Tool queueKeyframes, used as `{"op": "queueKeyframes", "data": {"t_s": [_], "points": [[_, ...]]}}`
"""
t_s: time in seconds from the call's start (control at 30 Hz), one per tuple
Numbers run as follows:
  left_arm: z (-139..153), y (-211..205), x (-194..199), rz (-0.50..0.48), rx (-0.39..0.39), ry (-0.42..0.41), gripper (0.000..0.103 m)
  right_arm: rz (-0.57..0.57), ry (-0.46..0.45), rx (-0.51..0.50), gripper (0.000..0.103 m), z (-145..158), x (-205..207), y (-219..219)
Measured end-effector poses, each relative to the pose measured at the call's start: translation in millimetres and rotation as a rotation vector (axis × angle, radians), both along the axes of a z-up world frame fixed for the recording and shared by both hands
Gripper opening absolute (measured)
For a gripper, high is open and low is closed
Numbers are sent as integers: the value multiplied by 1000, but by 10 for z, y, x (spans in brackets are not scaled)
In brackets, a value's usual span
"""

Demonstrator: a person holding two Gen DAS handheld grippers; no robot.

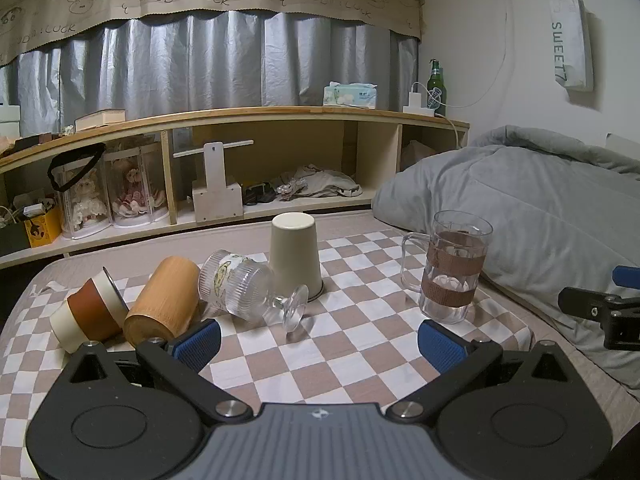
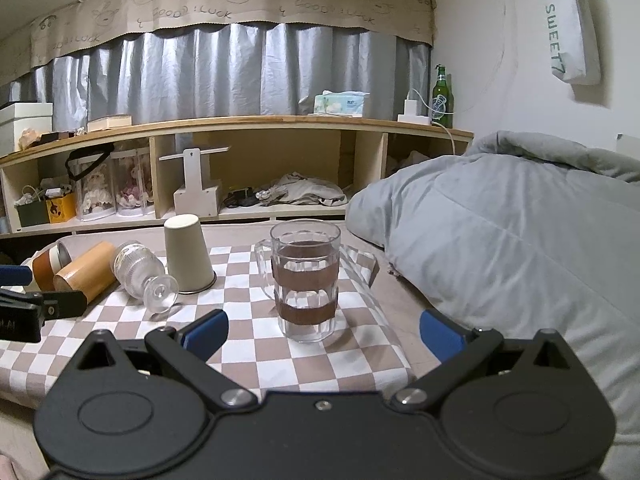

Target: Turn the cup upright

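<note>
Two grippers: the left gripper (image 1: 318, 334) and the right gripper (image 2: 324, 334) both hold their blue-padded jaws wide apart, with nothing between them.
Ahead of the left jaws: the ribbed glass goblet (image 1: 248, 289) lies on its side on the checkered cloth (image 1: 320, 364), just beyond the left pad.
Goblet axis: it runs across the view, foot toward the right and nearer the camera, mouth up-left.
Nearer hand: the left, by my judgement; from the right wrist view the goblet (image 2: 142, 274) sits well off to the left.
Ahead of the right jaws: the clear handled mug (image 2: 305, 280) stands upright, already mouth-up.
Cups counted: five in all.
Lying down: three, namely the goblet, the bamboo cup (image 1: 164, 304) and the brown-banded cup (image 1: 90, 312), side by side.
Inverted: one beige cup (image 1: 295, 254), mouth down just behind the goblet's foot.
Likely target: the goblet, though the task does not say which cup.
Risk: it may roll into the beige cup when tipped.
</note>
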State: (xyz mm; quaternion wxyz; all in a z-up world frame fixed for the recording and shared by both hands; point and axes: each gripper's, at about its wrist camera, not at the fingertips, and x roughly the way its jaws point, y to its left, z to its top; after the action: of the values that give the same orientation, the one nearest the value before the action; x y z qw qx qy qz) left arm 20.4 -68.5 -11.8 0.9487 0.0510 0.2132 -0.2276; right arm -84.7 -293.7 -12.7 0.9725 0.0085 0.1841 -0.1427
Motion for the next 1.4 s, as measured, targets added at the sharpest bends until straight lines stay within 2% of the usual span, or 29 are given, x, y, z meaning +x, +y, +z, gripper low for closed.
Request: {"op": "queueKeyframes", "data": {"t_s": [1.4], "points": [[-3, 5, -9, -1, -1, -1, 103, 8, 4, -2, 103, -15, 21, 46]]}}
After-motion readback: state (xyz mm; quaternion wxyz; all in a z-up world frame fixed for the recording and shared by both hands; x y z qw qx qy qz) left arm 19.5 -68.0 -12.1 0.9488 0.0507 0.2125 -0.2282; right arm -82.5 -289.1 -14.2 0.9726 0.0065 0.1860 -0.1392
